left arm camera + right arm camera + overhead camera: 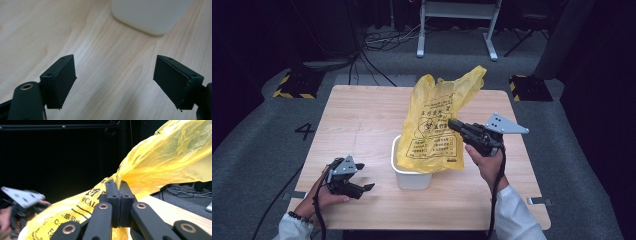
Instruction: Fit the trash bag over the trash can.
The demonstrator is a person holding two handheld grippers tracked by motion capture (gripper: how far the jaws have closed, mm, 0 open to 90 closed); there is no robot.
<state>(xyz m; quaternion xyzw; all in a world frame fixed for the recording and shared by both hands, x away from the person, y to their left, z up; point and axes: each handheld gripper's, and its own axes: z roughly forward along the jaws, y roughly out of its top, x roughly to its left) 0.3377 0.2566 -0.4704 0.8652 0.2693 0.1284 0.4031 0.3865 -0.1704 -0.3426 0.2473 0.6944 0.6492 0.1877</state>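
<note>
My right gripper (452, 123) is clamped on the yellow plastic bag (437, 125), the jaws pressed flat together with a gathered fold of the film pinched between them. In the right gripper view the same grip (119, 185) shows close up: the two black pads meet and the bag (170, 157) fans out above and to the side of them. I hold this gripper roughly level, pointing towards the left side of the table, with my right hand (484, 161) wrapped round its handle from below and my forearm coming up from the near edge. The grey three-cornered plate on top sits tilted up towards the far right.

The bag stands tall over the white plastic tub (412, 176), its lower part hanging into the tub and draping over the near right rim, its top corners rising free. It carries black print and a hazard symbol. The tub rests on the wooden table (362, 120), near the middle and towards my side.

My left gripper (366, 176) is low over the table at the near left, well apart from the tub, pointing right towards it. Its jaws stand wide apart with nothing between them; in the left gripper view bare wood lies between the pads (61, 82) and the tub's rounded corner (150, 15) sits beyond. My left hand (324, 195) grips its handle, wrist close to the table edge
</note>
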